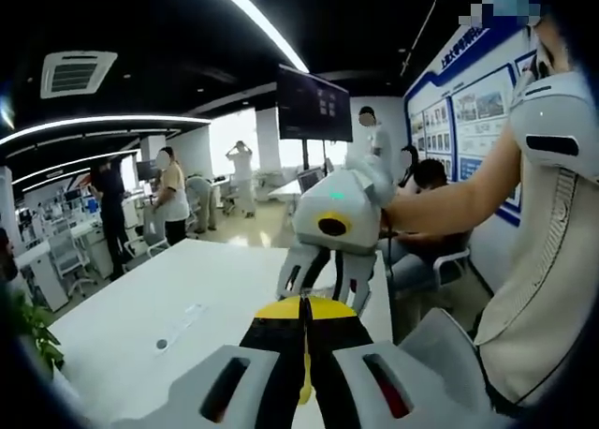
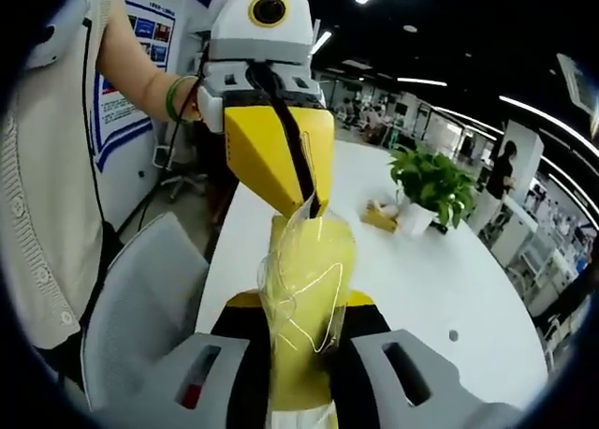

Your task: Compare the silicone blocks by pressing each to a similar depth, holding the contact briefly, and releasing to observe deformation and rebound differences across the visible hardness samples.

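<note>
A yellow silicone block is held in the air between the two grippers; no press on the table is under way.

In the right gripper view, the yellow silicone block point(image 2: 304, 307), seemingly in a clear wrapper, is pinched between the jaws of the right gripper point(image 2: 301, 373), and the left gripper point(image 2: 314, 204) is pressed together on its far top edge. In the left gripper view, the left gripper point(image 1: 305, 354) is seen with jaws nearly together on a thin yellow edge, the right gripper point(image 1: 328, 284) just beyond. Other hardness samples cannot be made out, so the comparison is judged barely begun. The white table point(image 2: 440, 279) offers broad bare room to the right; a potted plant point(image 2: 426, 190) stands far off, and the table's left edge and a grey chair point(image 2: 140, 298) lie near.
</note>
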A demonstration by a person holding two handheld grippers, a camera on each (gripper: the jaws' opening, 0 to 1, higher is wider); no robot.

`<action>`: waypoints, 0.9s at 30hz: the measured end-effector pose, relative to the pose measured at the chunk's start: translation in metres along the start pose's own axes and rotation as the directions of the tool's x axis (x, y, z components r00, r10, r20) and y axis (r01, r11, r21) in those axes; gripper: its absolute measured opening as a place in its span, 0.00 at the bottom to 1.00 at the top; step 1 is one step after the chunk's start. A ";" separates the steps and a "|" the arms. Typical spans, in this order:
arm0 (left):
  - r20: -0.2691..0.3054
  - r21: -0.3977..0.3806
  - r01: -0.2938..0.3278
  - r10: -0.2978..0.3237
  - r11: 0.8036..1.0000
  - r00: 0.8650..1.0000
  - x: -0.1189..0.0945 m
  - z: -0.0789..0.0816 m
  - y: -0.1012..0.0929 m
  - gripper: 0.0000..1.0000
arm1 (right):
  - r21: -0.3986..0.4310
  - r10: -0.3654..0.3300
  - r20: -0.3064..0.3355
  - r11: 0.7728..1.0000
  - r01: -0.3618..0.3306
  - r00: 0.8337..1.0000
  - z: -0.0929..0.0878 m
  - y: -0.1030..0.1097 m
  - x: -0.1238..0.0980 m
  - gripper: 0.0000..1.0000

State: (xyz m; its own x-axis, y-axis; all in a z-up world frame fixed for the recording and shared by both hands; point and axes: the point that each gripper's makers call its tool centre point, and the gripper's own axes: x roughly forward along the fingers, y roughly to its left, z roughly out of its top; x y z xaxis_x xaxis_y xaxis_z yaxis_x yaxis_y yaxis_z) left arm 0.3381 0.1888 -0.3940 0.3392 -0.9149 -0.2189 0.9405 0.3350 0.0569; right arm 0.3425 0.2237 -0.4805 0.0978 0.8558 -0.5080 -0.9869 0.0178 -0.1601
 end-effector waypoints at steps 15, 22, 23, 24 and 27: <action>-0.030 0.053 -0.015 0.017 0.998 0.999 0.000 -0.014 -0.001 0.00 | 0.083 0.052 -0.017 0.995 -0.051 0.998 -0.008 0.010 0.009 0.07; -0.036 0.050 -0.018 0.020 0.999 0.999 -0.003 -0.017 -0.003 0.00 | 0.045 0.048 -0.015 0.998 -0.048 0.999 -0.008 0.014 0.012 0.06; -0.036 0.050 -0.017 0.019 0.999 0.999 -0.003 -0.017 -0.003 0.00 | 0.036 0.048 -0.015 0.998 -0.047 0.999 -0.008 0.015 0.012 0.06; -0.039 0.054 -0.018 0.020 0.998 0.999 -0.003 -0.017 -0.004 0.00 | 0.050 0.055 -0.021 0.997 -0.053 0.998 -0.009 0.016 0.012 0.06; -0.040 0.058 -0.017 0.019 0.998 0.999 -0.003 -0.018 -0.005 0.00 | 0.048 0.058 -0.024 0.997 -0.057 0.998 -0.010 0.016 0.012 0.06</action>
State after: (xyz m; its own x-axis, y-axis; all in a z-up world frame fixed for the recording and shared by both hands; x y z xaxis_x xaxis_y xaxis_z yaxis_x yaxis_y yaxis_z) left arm 0.3322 0.1937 -0.4113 0.3560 -0.8987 -0.2562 0.9343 0.3369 0.1166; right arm 0.3289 0.2293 -0.4977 0.0432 0.8427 -0.5366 -0.9959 -0.0063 -0.0900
